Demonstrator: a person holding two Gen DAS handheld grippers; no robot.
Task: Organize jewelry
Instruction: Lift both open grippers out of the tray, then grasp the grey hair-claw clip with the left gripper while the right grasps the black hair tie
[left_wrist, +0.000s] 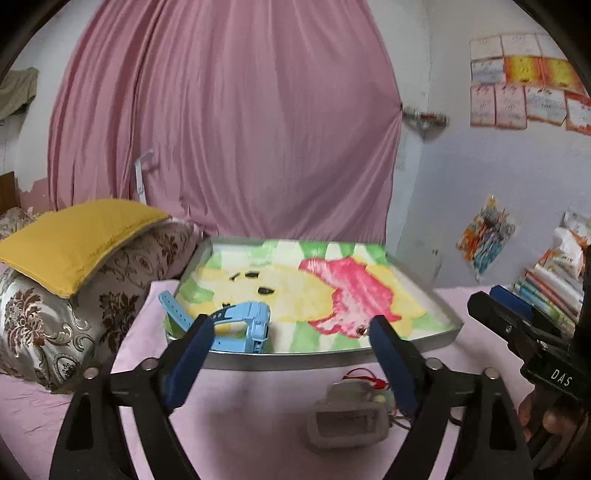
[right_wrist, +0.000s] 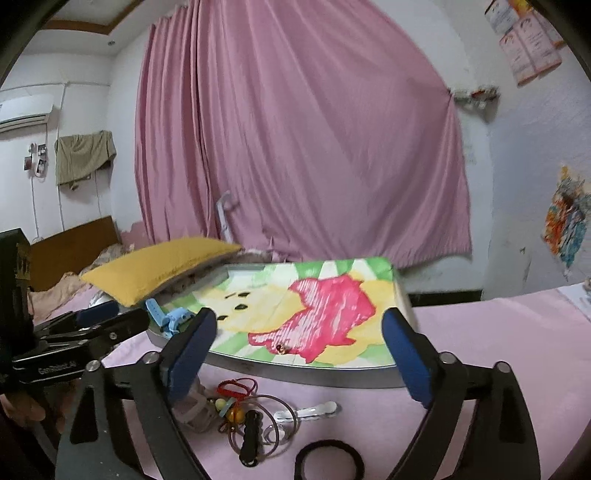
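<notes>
The left hand-held gripper is hanging just above the bed with its two blue fingers wide apart and nothing between them. The right hand-held gripper is doing the same beside it, its blue pads spread far apart and holding nothing. Under the right one, a little pile of jewelry is lying on the pink bed sheet: a red string bracelet, a yellow bead charm, a black beaded bracelet, a thin clear bangle, a clear hair clip and a black round band. A gray fuzzy pouch is lying just beside that pile. Past the pile, a flat silver tray with a bright flower picture is sitting on the bed. A blue watch is resting in the tray's near left corner, with one strap hanging over the rim. A tiny ring is lying on the pink flower near the front edge. Farther off, a yellow pillow is lying on a flowery pillow, and a pink curtain is hanging behind everything.
</notes>
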